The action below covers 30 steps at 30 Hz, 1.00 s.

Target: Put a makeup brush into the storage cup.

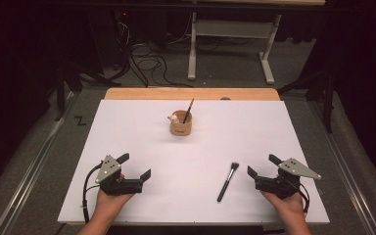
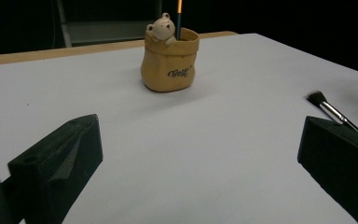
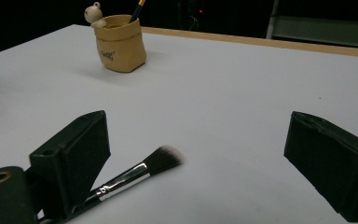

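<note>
The left tool (image 1: 136,166) rested near the front left of the counter (image 1: 127,132), held in the person's left hand (image 1: 108,199), with its two black jaws spread wide and nothing between them. The right tool (image 1: 262,165) sat near the front right, held in the right hand (image 1: 286,203), its jaws likewise spread apart and empty.

The makeup brush (image 1: 228,181) lay flat on the white surface, just left of the right tool and apart from it in the high view. Its bristle head pointed toward the far side of the counter and its dark handle toward the person. In the right gripper view the brush (image 3: 135,177) lay low beside the left-hand jaw, its handle passing beneath that jaw; whether the two touched could not be told from that angle. In the left gripper view its bristle tip (image 2: 318,99) appeared at the right, behind the right-hand jaw.

A tan, sack-shaped holder (image 1: 181,126) stood upright near the middle of the counter toward the far edge, well apart from both tools. A small bear figure (image 2: 161,29) perched on its rim, and a thin dark pencil-like item (image 1: 189,108) stood in it, leaning slightly
</note>
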Each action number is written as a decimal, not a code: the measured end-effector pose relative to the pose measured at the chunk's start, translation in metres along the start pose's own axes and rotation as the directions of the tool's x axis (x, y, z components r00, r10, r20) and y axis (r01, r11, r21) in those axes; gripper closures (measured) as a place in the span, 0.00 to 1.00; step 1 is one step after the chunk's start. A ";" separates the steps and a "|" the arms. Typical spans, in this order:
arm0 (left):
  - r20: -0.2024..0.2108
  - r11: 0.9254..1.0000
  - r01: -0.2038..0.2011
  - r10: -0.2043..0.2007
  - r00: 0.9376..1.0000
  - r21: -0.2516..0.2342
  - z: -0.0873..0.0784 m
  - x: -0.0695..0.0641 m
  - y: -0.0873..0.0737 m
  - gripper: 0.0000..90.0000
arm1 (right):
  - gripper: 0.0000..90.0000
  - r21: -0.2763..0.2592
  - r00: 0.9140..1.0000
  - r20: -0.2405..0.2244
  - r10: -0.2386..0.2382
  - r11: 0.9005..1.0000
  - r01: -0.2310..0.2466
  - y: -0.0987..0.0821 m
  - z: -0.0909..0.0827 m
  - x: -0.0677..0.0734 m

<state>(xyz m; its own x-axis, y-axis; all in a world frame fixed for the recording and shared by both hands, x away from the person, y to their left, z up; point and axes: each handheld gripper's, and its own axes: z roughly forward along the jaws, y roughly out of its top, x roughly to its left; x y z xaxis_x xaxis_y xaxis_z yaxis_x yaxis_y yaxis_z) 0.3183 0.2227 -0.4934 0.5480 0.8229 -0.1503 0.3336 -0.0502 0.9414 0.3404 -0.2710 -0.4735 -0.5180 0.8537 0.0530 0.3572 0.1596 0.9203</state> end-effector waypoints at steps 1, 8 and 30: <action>-0.001 1.000 0.003 -0.003 1.000 -0.001 0.000 0.001 0.000 0.01 | 0.08 -0.005 1.000 0.004 0.001 1.000 -0.001 0.000 0.000 -0.001; 0.003 1.000 -0.008 0.008 1.000 0.004 0.001 0.007 0.000 0.02 | 0.08 -0.006 1.000 0.031 0.002 1.000 -0.002 0.001 -0.002 -0.004; 0.010 0.997 -0.061 0.061 0.998 0.037 -0.002 0.016 0.002 0.08 | 0.04 0.181 0.994 0.099 -0.040 0.983 0.022 0.006 0.000 -0.007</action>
<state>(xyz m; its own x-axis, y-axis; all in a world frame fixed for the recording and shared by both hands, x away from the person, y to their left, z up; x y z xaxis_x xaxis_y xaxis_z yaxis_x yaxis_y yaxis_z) 0.3261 0.2364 -0.4935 0.5748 0.8126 -0.0957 0.3274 -0.1213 0.9371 0.3459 -0.2763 -0.4681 -0.4525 0.8915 -0.0226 0.4807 0.2652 0.8358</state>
